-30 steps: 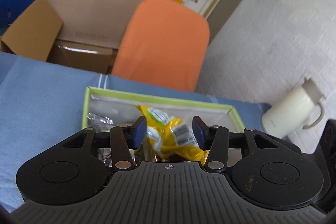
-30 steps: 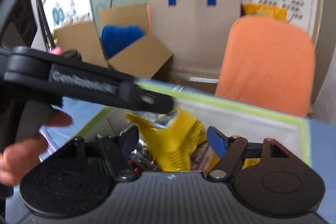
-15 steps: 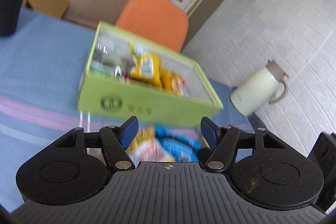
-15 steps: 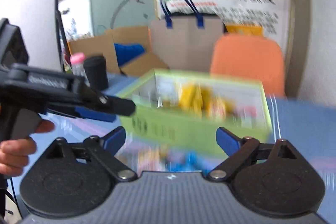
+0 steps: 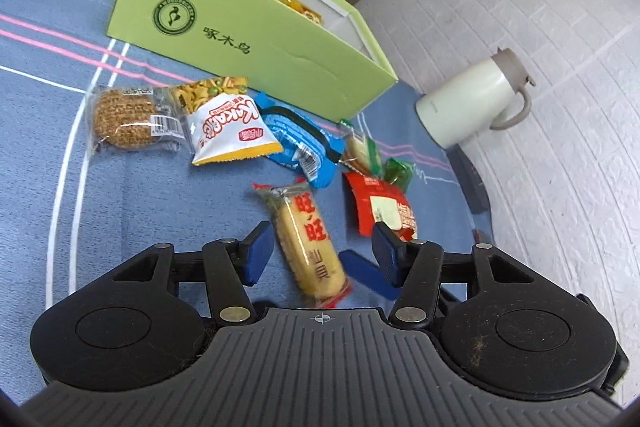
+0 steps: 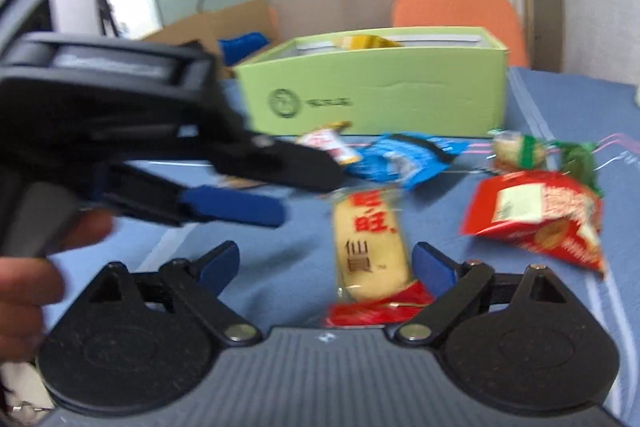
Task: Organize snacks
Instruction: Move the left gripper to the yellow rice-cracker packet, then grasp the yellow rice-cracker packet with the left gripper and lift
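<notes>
Both tools have pulled back from the green box (image 5: 256, 39) and dropped low over the loose snacks on the blue tabletop (image 5: 140, 211). The left tool (image 5: 316, 255) and right tool (image 6: 326, 267) both hang with jaws spread, empty, straddling the same rice cracker pack (image 5: 308, 243). The pick-up step appears under way; next, one tool would need to descend and close across the pack's width. The pack lies flat, long axis running roughly from the tools toward the box, well short of it.
</notes>
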